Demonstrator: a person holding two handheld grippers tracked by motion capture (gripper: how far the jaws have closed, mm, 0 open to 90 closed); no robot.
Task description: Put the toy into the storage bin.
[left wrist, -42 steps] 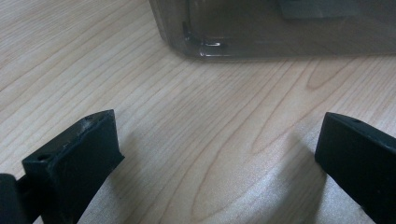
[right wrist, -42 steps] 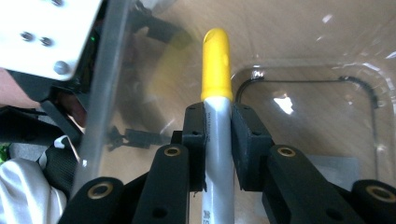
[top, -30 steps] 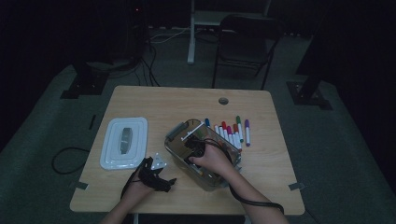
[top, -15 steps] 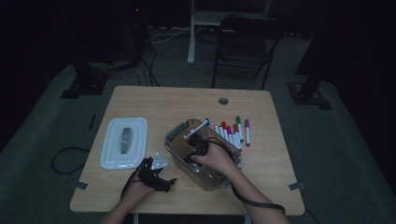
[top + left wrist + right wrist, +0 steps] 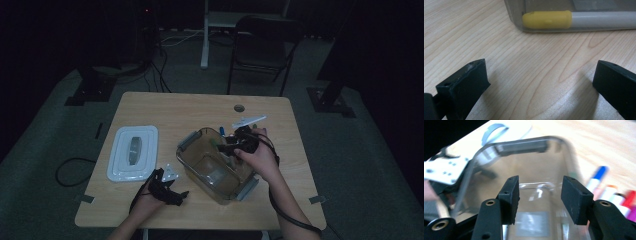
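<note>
Scene: light wooden table (image 5: pixel 165 107) with rounded corners, seen from above.

Clear, rounded-rectangular plastic container (image 5: pixel 212 167) with grey side latches: placed at table centre, long axis running from 10 o'clock to 4 o'clock. Inside, against the near wall as seen in the left gripper view: white-barrelled marker with yellow cap (image 5: pixel 546 19), lying flat.

White rectangular plastic lid (image 5: pixel 133 152) with a grey centre handle: flat on the table at 9 o'clock of the container, apart from it.

Row of coloured markers (image 5: pixel 610 192) (blue, orange, red caps): on the table at 3 o'clock of the container in the right gripper view, blurred.

Right gripper (image 5: pixel 235 142), black, two-jaw, hand-held: raised above the container's 2 o'clock rim. Jaws partly apart, just been opening; nothing between the pads, only the open container interior visible beyond the gap (image 5: pixel 540 200).

Left gripper (image 5: pixel 167 190), black, two-jaw, hand-held: resting low on the table at 7 o'clock of the container, just beside its near corner. Jaws spread wide, bare wood grain between them, nothing gripped (image 5: pixel 541 85); aimed toward the container wall and the yellow cap behind it.

Dark folding chair (image 5: pixel 262 50): on the floor at 12 o'clock, well beyond the table.
</note>
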